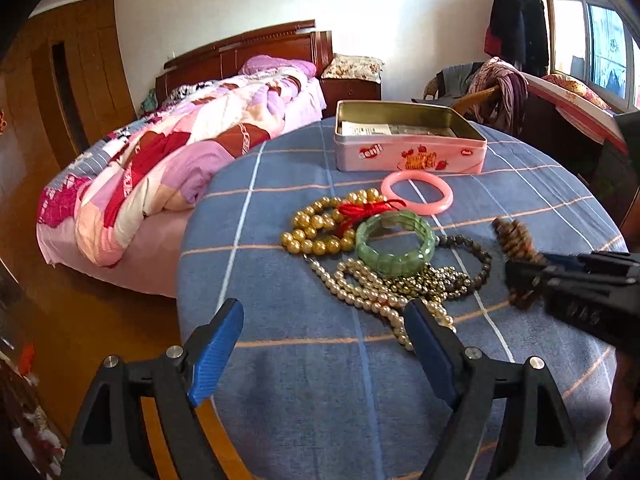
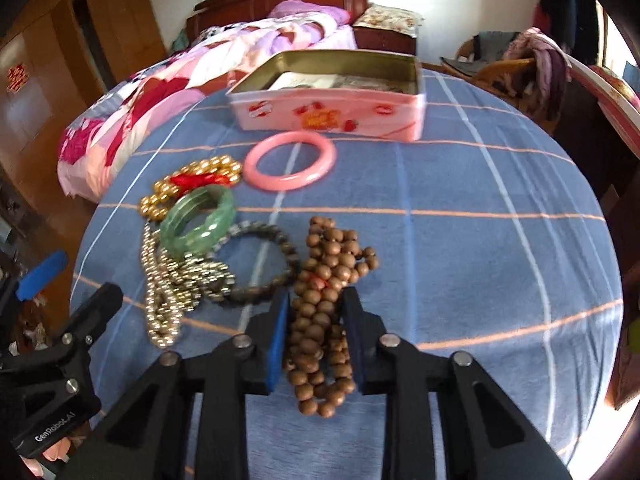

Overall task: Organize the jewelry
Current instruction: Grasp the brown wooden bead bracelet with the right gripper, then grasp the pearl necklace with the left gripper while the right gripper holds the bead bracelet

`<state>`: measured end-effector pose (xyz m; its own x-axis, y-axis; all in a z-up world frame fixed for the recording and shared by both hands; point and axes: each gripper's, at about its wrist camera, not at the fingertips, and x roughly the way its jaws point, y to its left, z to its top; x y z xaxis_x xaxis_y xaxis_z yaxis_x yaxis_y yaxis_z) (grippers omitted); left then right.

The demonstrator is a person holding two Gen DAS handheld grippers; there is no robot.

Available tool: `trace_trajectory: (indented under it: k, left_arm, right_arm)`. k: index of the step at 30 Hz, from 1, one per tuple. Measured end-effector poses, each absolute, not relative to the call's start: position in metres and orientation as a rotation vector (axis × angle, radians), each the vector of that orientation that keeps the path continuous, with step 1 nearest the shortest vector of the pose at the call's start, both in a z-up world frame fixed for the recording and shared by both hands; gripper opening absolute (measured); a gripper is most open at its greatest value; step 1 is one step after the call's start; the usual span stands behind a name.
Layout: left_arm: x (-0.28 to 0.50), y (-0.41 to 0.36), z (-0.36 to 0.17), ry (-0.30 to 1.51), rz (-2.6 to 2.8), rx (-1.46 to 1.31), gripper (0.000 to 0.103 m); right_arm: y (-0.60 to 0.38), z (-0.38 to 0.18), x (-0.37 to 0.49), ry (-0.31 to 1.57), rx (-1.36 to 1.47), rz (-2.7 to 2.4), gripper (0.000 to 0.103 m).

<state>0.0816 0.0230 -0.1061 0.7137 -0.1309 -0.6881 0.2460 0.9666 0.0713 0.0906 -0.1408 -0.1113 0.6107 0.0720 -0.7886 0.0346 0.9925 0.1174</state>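
My right gripper (image 2: 317,296) is shut on a string of brown wooden beads (image 2: 324,268), which fills the gap between its blue pads. From the left wrist this gripper (image 1: 520,276) shows at the right, with the brown beads (image 1: 516,240) bunched at its tip. Open, my left gripper (image 1: 324,312) has nothing between its pads. Its right finger sits over the end of a pearl necklace (image 1: 360,292). Ahead lie a green bracelet (image 1: 394,262), gold beads with a red tassel (image 1: 312,236), a dark bead bracelet (image 1: 484,264) and a pink bangle (image 1: 390,192). Behind stands an open pink tin (image 1: 408,156).
The round table wears a blue checked cloth (image 1: 300,380). A bed with a pink patchwork quilt (image 1: 168,168) lies off its left edge. A chair draped with clothes (image 1: 492,84) stands behind at the right. Papers lie inside the tin (image 2: 332,116).
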Motion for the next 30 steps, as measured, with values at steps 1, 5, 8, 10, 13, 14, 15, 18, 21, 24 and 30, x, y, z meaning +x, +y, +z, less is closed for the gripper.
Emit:
trace_trajectory:
  k: [1,5,8,10,13,14,15,18,21,24,30]
  left_arm:
    - [0.084,0.023,-0.107,0.764,-0.217,0.142,0.082]
    - [0.094,0.021,-0.11,0.827,-0.254,0.052,0.082]
    - [0.103,0.016,-0.117,0.869,-0.237,0.033,0.082]
    - [0.106,0.013,-0.121,0.878,-0.214,0.042,0.081]
    - [0.106,0.004,-0.124,0.881,-0.236,0.088,0.061]
    - [0.107,0.004,-0.125,0.883,-0.263,0.071,0.055]
    - [0.108,0.005,-0.125,0.891,-0.286,0.051,0.048]
    - [0.11,0.009,-0.125,0.92,-0.353,-0.014,0.02]
    - [0.108,0.012,-0.124,0.913,-0.357,0.003,0.006]
    - [0.105,0.015,-0.123,0.913,-0.357,0.0,0.006]
    - [0.098,0.026,-0.109,0.866,-0.36,0.0,0.006]
  right_arm:
    - [-0.145,-0.107,0.088,0.895,0.135,0.019,0.027]
    - [-0.162,-0.091,0.078,0.814,0.145,-0.039,0.027]
    - [-0.172,-0.089,0.076,0.798,0.169,-0.06,0.027]
    - [-0.174,-0.089,0.075,0.801,0.188,-0.056,0.027]
    - [-0.175,-0.091,0.074,0.808,0.193,-0.051,0.027]
    - [-0.175,-0.092,0.075,0.812,0.197,-0.045,0.027]
    - [-0.176,-0.093,0.074,0.814,0.201,-0.042,0.027]
    - [-0.179,-0.093,0.074,0.817,0.223,-0.029,0.027]
    - [-0.183,-0.089,0.071,0.8,0.237,-0.025,0.027]
    - [-0.188,-0.087,0.068,0.786,0.259,-0.021,0.027]
    - [-0.192,-0.082,0.064,0.758,0.277,-0.013,0.027]
